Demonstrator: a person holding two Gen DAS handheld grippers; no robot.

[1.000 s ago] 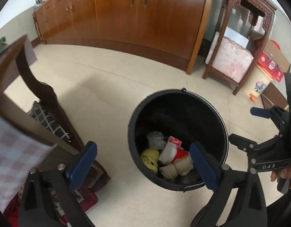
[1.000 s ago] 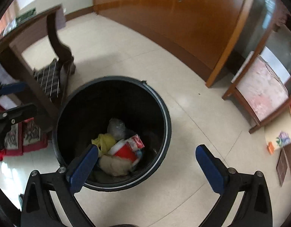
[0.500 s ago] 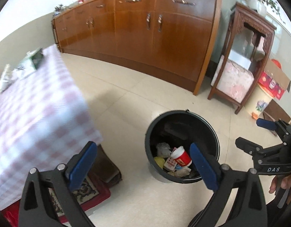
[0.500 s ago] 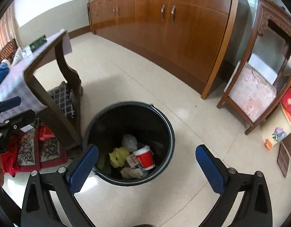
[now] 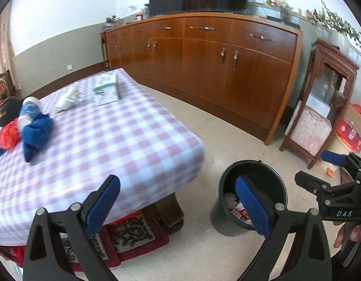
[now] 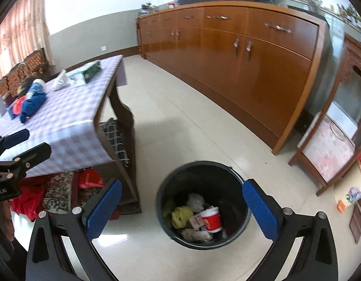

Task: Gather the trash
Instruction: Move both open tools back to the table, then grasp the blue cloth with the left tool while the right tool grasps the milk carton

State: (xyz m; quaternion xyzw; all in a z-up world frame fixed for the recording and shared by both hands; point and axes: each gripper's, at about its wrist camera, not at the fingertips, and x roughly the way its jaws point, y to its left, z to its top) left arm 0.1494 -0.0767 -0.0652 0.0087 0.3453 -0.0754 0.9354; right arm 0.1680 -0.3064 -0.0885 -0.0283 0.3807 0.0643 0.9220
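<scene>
A black trash bin (image 6: pixel 201 175) stands on the floor beside the table and holds a red cup (image 6: pixel 211 220), a yellow wad and paper scraps; it also shows in the left wrist view (image 5: pixel 253 171). My left gripper (image 5: pixel 178 206) is open and empty, raised above the table's near corner. My right gripper (image 6: pixel 182 210) is open and empty, high above the bin. On the checked tablecloth (image 5: pixel 105 140) lie a crumpled white tissue (image 5: pixel 68 99), a green-and-white packet (image 5: pixel 106 89), a blue cloth (image 5: pixel 35 133) and a red item (image 5: pixel 7 135).
A long wooden sideboard (image 5: pixel 215 65) runs along the back wall. A carved wooden stand (image 5: pixel 321 107) is at the right with boxes beside it. A patterned rug (image 5: pixel 124 234) and red bags (image 6: pixel 28 199) lie under the table.
Both grippers have risen and pulled back from just above the bin. The left view has swung up so the tabletop and its items now show. Both stay open.
</scene>
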